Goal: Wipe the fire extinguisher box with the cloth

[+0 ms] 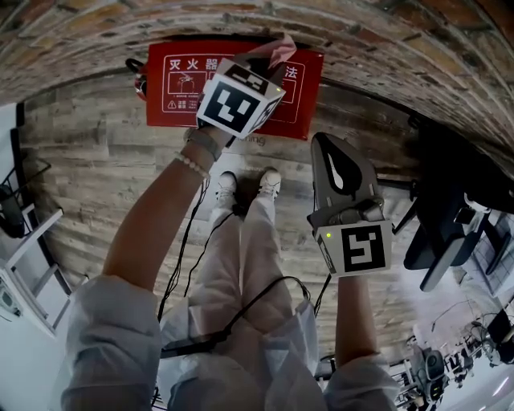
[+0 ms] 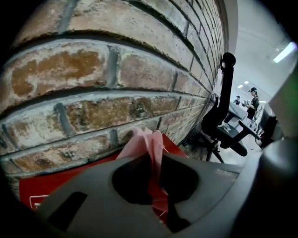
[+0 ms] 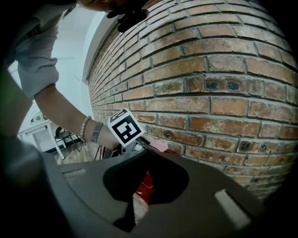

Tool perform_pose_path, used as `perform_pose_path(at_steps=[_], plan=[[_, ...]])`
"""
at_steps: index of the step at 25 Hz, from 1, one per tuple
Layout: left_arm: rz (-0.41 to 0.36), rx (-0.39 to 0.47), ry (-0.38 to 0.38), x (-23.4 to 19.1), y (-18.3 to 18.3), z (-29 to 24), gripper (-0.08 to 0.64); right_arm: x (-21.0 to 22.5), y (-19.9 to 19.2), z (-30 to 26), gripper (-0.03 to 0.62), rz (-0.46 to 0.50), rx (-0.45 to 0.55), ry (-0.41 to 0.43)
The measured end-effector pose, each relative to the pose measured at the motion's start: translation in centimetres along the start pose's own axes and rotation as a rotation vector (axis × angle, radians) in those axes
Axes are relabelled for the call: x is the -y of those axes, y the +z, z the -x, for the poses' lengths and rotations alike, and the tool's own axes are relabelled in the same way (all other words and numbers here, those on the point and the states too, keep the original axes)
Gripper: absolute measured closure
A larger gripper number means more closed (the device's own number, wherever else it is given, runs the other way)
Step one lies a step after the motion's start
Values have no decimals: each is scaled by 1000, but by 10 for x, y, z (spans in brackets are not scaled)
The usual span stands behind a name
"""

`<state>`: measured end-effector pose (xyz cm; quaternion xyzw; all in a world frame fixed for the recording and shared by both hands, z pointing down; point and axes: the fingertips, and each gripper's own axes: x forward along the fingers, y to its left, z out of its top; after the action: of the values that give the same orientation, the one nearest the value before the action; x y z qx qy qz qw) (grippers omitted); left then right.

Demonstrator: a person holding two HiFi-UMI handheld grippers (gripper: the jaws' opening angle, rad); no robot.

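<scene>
Against the brick wall (image 1: 241, 20) stands the red fire extinguisher box (image 1: 173, 84), seen from above with white characters printed on its top. Over the box's far right corner, close to the wall, the left gripper (image 1: 261, 76) reaches in from the person's outstretched arm. Its jaws are pinched together on the pink cloth (image 1: 277, 50). The left gripper view shows the cloth (image 2: 149, 144) bunched upright between the tips of the left gripper (image 2: 156, 158), with the box's red top (image 2: 46, 186) just below and bricks rising behind it. From the pictures I cannot tell whether the cloth touches the box's surface.

Well back from the box, on its right side and nearer the person's body, the right gripper (image 1: 325, 148) is held over the wood floor (image 1: 88, 160). Its jaws are closed tip to tip and hold nothing. Through the gap behind the tips of the right gripper (image 3: 148, 153), its own view shows a strip of the box (image 3: 145, 183) and floor.

Short of the box's near edge stand the person's white shoes (image 1: 226, 189). A black office chair (image 1: 450, 217) sits off to the box's right.
</scene>
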<state>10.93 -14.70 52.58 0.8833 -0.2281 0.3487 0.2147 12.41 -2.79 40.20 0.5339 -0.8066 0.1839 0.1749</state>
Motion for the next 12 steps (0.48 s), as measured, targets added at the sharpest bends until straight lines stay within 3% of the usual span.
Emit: perform_pose_path(at_steps=[12], plan=[[-73, -51, -91, 54, 11, -39, 549, 16, -13, 13, 584, -28, -1, -19]])
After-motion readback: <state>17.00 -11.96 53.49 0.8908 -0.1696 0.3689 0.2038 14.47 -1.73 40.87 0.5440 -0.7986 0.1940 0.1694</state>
